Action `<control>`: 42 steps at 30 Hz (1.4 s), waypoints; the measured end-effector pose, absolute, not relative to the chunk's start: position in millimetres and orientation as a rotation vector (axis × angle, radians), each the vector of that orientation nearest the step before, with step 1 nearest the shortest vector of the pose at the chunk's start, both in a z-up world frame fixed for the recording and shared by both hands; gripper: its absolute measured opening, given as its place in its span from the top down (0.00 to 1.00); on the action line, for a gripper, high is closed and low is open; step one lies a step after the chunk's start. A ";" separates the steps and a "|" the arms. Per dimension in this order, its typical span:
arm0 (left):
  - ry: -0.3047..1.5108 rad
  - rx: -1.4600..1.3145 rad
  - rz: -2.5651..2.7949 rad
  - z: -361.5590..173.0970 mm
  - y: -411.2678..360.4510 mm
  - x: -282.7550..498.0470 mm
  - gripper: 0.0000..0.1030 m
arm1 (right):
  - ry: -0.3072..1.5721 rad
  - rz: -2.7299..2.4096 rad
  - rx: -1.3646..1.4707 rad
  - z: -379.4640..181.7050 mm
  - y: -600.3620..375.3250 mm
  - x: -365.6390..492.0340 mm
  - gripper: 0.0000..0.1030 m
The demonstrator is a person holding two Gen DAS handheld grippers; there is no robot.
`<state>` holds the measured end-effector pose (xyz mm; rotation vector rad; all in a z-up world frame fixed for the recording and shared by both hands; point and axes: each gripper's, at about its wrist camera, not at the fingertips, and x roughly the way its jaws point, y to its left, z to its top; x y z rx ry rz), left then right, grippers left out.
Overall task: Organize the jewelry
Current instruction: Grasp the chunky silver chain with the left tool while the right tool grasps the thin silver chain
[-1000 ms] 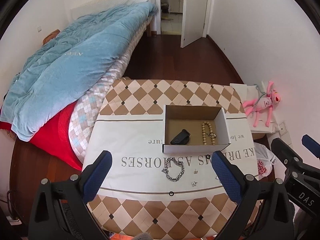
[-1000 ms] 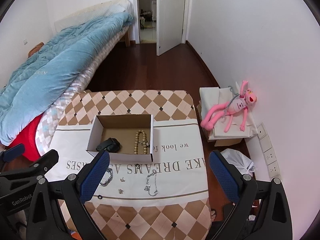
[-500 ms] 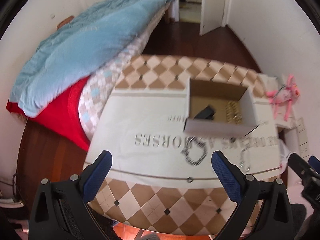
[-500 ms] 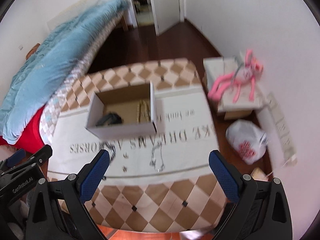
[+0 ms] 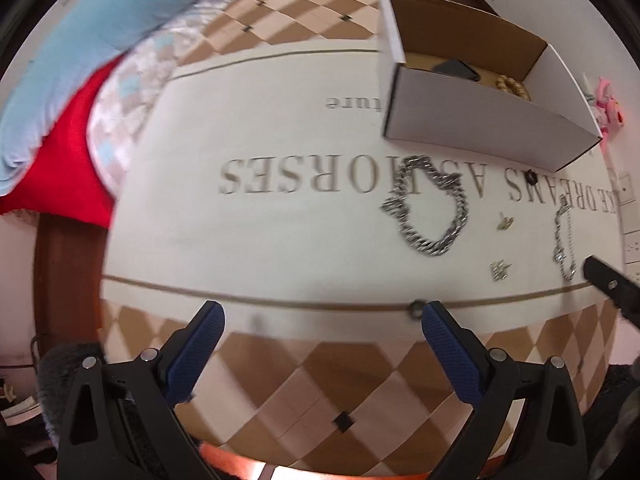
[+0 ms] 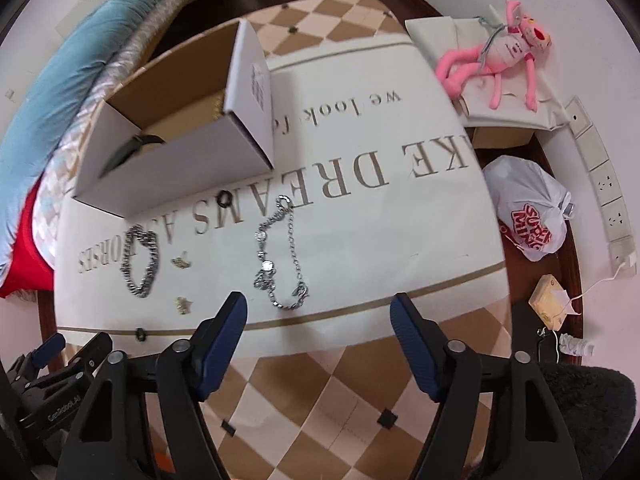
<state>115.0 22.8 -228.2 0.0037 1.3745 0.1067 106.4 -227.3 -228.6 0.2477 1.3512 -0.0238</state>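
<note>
- Two hand-held grippers hover over the near edge of a table draped in a lettered cloth (image 6: 420,208), with the jewelry sort only partly done.
- Already inside the open cardboard box (image 5: 480,128), at the far side of the cloth: a string of pale beads (image 5: 514,85) and a dark object (image 5: 456,69) too blurred to identify.
- Yet to be put away, loose on the cloth just in front of the box: a heavy silver chain bracelet (image 5: 430,210), a finer silver chain (image 6: 280,256) to its right, two small earring-like pieces (image 6: 182,262) between them, and two small dark rings, one (image 6: 225,200) beside the box, another (image 5: 416,309) at the near border.
- The left gripper (image 5: 320,344) has its jaws spread wide and empty; the right gripper (image 6: 320,332) is likewise spread and holds nothing, poised just near the finer chain.
- By this evidence, most of the work remains; the fine chain looks the likeliest next pick.
</note>
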 end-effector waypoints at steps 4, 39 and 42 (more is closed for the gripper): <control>1.395 -0.058 0.077 -234.4 21.6 134.3 0.14 | 1.358 -0.044 0.252 -239.4 -230.9 112.1 0.32; 1.262 -0.074 -0.039 -166.8 16.5 121.9 0.95 | 1.296 -0.020 0.086 -245.1 -174.2 151.3 0.94; 1.240 -0.079 -0.067 -155.0 17.9 125.8 1.00 | 1.291 0.013 0.161 -238.3 -183.0 144.5 0.94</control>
